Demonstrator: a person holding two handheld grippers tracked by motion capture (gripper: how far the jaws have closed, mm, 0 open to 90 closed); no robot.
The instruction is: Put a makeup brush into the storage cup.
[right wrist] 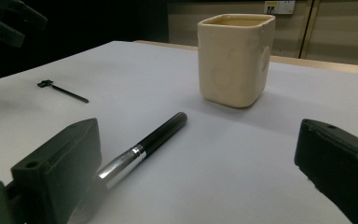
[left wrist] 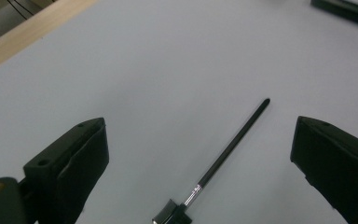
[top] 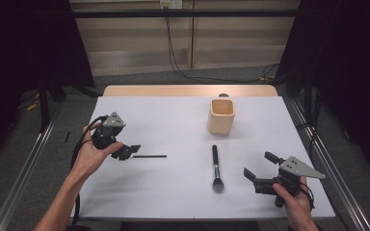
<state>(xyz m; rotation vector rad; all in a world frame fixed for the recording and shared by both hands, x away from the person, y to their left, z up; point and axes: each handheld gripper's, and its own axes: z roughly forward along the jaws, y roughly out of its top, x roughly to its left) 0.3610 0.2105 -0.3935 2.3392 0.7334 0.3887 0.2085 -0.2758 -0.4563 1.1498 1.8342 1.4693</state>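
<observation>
A thin black stick (top: 149,156) with a small head lies on the white table (top: 173,110), left of centre. My left gripper (top: 129,151) hovers over its head end, open, and the stick (left wrist: 230,149) runs away between the two spread jaws (left wrist: 200,126) untouched. A black-handled makeup brush (top: 216,167) with a silver ferrule lies at the centre, bristles toward me. My right gripper (top: 260,165) is open to the right of it; the brush (right wrist: 144,144) lies just ahead of its left jaw (right wrist: 198,135). A cream square cup (top: 221,115) stands upright beyond the brush.
The cup (right wrist: 235,58) stands behind the brush, with the thin stick (right wrist: 63,92) far off to the left. The brush handle's end (left wrist: 345,9) sits at the upper right in the left gripper view. A wooden table edge (top: 188,90) runs along the back. Dark curtains flank the table.
</observation>
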